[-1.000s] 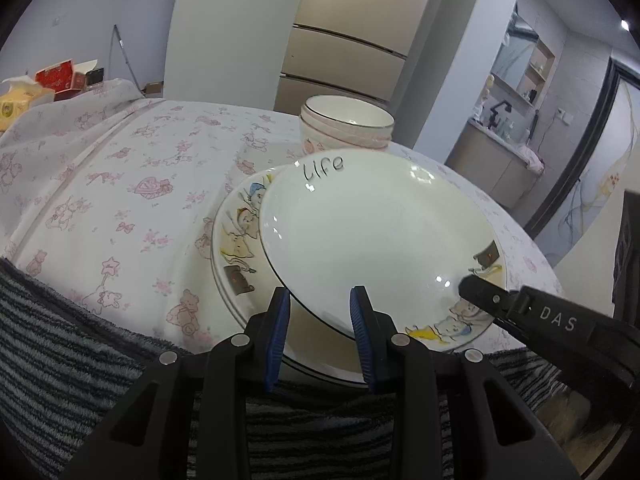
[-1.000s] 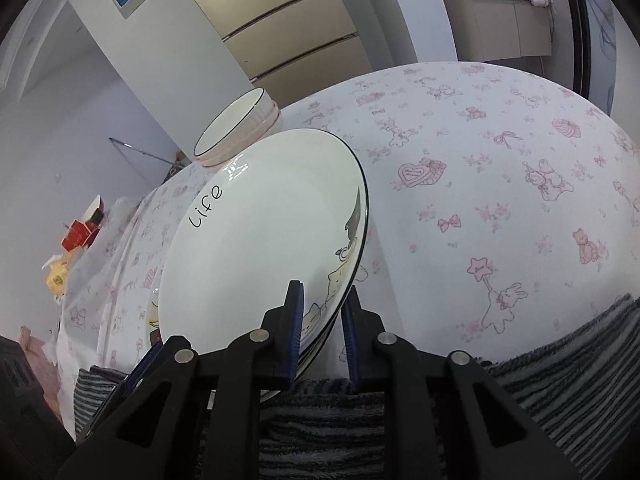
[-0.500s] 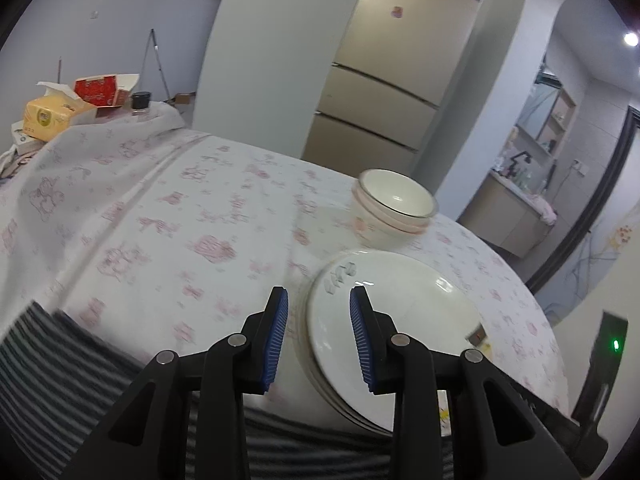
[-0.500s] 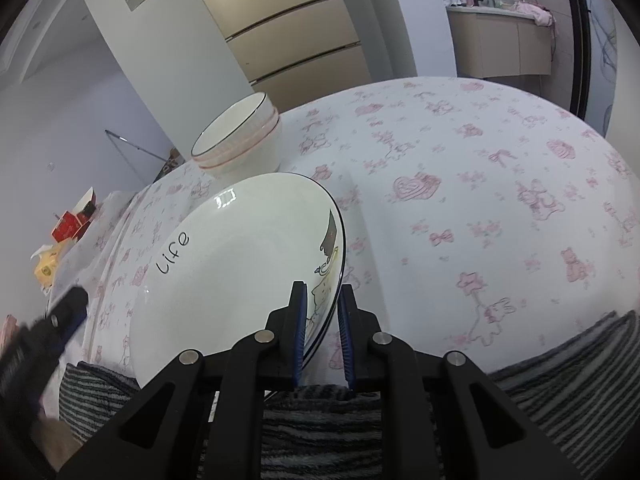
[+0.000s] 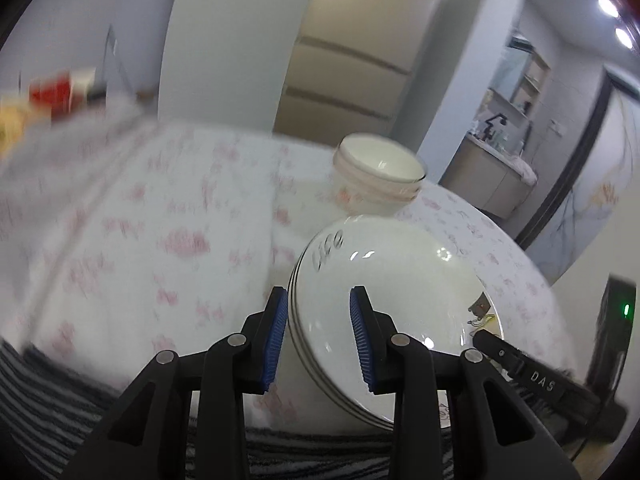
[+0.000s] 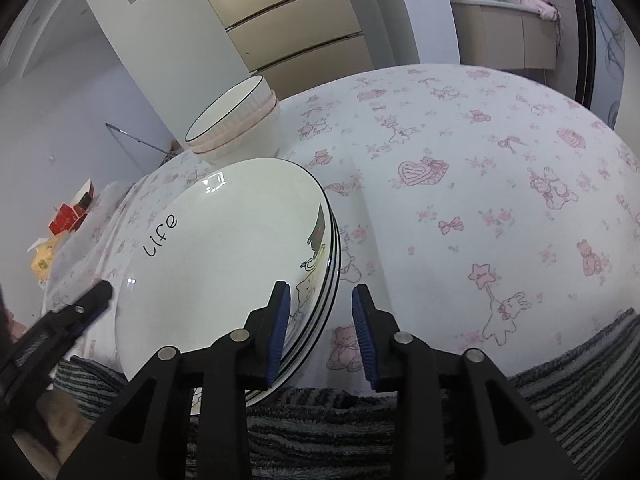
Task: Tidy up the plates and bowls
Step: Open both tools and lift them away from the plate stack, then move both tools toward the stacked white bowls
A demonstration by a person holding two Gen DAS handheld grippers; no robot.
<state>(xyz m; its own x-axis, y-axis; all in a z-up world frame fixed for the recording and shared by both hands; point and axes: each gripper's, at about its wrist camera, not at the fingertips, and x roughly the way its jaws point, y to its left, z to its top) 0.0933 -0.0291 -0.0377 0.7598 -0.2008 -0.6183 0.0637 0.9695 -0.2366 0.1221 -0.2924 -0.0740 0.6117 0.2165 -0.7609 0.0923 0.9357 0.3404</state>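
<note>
A stack of white plates [image 6: 224, 264], the top one lettered "Life", lies near the table's front edge. It also shows in the left wrist view as the plate stack [image 5: 392, 292]. My right gripper [image 6: 320, 320] straddles the stack's right rim. Its jaws are opening and neither pad presses on the rim. My left gripper [image 5: 318, 336] hovers open above the stack's left side with nothing between its pads. One of its fingers [image 6: 80, 308] shows at the left of the right wrist view. Behind the plates stands a stack of white ribbed bowls [image 6: 236, 124], seen too as bowls [image 5: 380, 176].
The table wears a white cloth with pink prints [image 6: 460, 184], and a grey striped cloth [image 6: 560, 392] covers its front edge. Red and yellow boxes [image 6: 64, 220] sit at the far left. A beige fridge [image 6: 296, 20] stands behind the table.
The top plate, held tilted by my right gripper, now lies flat on the stack and the right jaws have parted. My left gripper has drawn back and up from the plates.
</note>
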